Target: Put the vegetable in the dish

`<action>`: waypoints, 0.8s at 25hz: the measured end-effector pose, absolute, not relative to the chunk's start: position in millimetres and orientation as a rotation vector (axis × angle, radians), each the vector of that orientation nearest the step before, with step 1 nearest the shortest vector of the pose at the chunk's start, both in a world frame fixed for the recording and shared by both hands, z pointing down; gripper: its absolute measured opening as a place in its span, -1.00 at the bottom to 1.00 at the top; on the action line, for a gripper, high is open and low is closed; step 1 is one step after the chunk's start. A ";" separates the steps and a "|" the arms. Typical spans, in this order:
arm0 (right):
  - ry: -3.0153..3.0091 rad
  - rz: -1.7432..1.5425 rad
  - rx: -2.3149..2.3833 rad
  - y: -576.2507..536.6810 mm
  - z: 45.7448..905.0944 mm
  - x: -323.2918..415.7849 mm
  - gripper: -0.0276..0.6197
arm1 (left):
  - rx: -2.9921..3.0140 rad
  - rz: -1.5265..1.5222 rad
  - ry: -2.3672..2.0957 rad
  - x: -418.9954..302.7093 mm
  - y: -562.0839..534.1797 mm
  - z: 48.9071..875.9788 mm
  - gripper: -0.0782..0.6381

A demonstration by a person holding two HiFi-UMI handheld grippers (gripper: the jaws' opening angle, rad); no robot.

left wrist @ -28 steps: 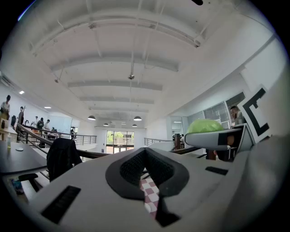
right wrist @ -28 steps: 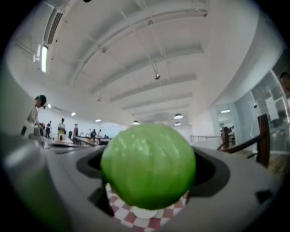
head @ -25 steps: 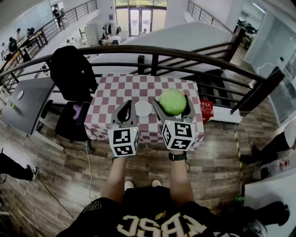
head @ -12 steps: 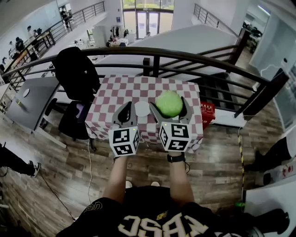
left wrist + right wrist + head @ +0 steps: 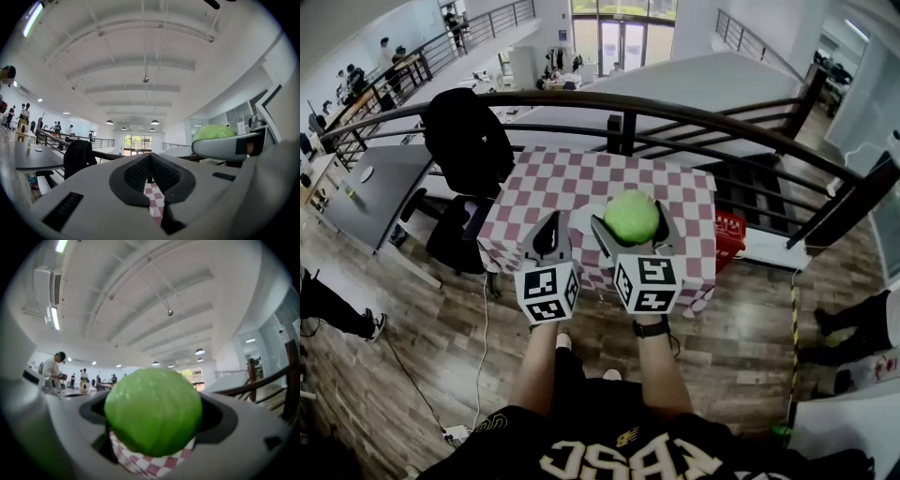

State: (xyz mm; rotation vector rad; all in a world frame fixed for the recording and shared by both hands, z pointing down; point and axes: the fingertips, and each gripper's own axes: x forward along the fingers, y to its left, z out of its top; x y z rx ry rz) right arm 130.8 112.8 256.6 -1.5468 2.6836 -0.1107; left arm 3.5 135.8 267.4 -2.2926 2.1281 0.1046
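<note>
Left gripper: jaws closed together, nothing between the pads, only checked cloth visible past them. Right gripper: jaws spread wide and clamped on the round pale-green cabbage-like vegetable, one jaw on each flank.

Print I can see: black-and-white square marker codes on both gripper cubes. There are pale block letters on the person's black shirt, but they're cut by the frame edge, so I can't read them reliably.

Vegetable: smooth, near-spherical, bright lime green with faint lighter mottling and a slight sheen on top. It fills most of the right gripper view. Its top also shows from the left gripper view, above the right gripper's jaw.

Position: held off the surface, not in the dish. In the head view it sits over the near half of the red-and-white checkered table. The small round white dish lies on the cloth just left of it, showing between the two grippers and partly hidden by the right gripper's jaw. The grippers are side by side, close but apart.
</note>
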 end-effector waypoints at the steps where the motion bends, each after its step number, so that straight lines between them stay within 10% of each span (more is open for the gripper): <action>1: 2.684 -0.110 -1.547 109.4 258.9 130.4 0.73 | -2.290 0.106 2.129 2.8 131.0 268.3 -0.73; 20: 2.623 -0.026 -1.748 -54.2 256.1 82.4 0.73 | -2.422 0.114 1.908 -32.9 -70.6 265.1 -0.73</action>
